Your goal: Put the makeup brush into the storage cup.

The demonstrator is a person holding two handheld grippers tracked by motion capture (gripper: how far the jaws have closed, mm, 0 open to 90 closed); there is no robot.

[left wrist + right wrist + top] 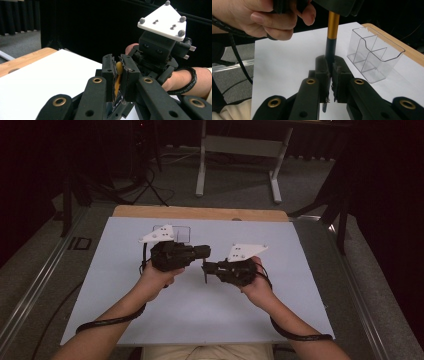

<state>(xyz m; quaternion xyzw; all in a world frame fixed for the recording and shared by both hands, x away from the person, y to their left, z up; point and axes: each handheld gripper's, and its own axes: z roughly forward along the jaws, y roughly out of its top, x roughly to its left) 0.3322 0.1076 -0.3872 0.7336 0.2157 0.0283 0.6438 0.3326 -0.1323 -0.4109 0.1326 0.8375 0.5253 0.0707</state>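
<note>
High view: over the white worktop [200, 320], the left gripper [200, 253] and right gripper [206, 268] meet nose to nose, just in front of the clear organizer [182, 233] at the far edge; what they hold is too small to make out here

Left gripper view: its jaws are clamped on a thin gold-coloured piece [118, 72], probably one end of the pen; the right gripper [140, 60] sits just behind it

Right gripper view: its jaws are pressed shut on the black part of an upright pen [331, 42], whose gold upper section runs into the left gripper above. The clear organizer [374, 55], with its dividers, stands on the worktop [287, 67] beside the pen, apart from it
</note>
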